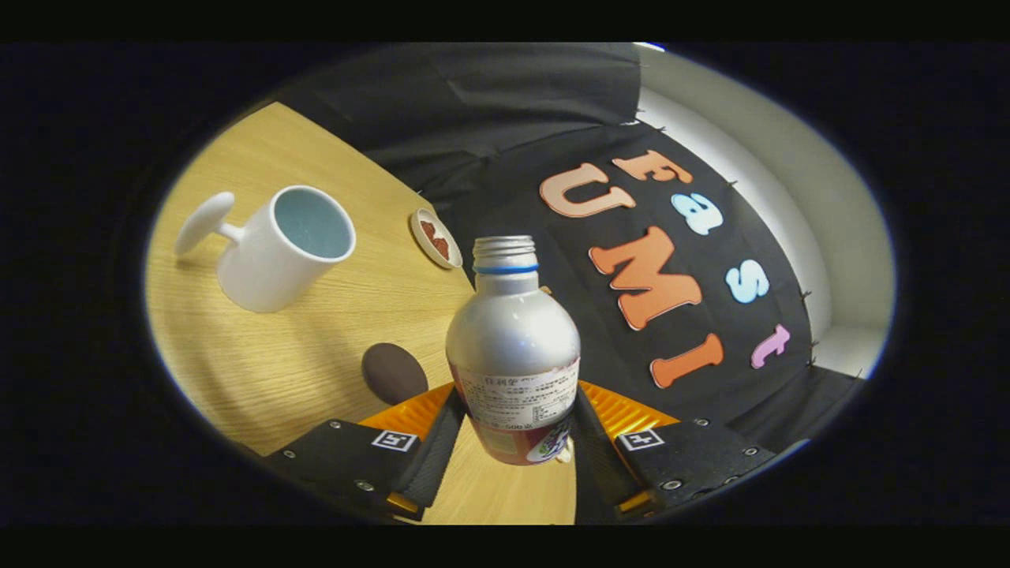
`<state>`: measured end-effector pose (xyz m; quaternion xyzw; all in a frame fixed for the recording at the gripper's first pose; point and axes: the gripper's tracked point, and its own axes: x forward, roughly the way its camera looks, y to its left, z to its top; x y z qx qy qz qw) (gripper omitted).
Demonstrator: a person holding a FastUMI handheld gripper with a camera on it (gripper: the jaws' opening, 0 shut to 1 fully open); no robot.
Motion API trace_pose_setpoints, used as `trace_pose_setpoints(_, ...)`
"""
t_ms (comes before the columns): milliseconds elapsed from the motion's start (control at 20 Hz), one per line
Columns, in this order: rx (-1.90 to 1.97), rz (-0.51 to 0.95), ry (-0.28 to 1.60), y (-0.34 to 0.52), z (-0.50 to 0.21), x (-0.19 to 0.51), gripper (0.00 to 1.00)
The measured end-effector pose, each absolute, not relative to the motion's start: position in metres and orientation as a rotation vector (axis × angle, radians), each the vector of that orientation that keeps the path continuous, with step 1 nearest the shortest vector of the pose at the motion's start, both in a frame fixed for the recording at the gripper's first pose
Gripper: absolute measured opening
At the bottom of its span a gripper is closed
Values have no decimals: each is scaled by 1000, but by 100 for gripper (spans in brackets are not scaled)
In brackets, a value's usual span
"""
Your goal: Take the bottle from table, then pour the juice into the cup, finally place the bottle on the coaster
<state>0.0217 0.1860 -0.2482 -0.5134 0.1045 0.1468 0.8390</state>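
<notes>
Bottle (pixel 514 347) uncapped, pinched in tongs (pixel 514 442) at frame centre; cup (pixel 276 248), coaster (pixel 393 372) on wooden tabletop (pixel 316 355), left; white wall (pixel 789 181) upper right.

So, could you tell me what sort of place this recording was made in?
Probably a small staged recording booth, not a real kitchen: black cloth hangs as the wall behind a light wooden table set with only a white mug, a dark coaster and the gripped bottle.

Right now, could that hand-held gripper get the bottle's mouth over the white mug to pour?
Probably yes. The hand-held gripper is shut on the uncapped bottle, and only bare table lies between it and the white mug, beyond the fingers.
</notes>
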Motion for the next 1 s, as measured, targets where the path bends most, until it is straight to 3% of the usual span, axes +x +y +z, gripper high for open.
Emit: trace_pose_setpoints(1000,-1517,302,-67,213,-211,41,77)
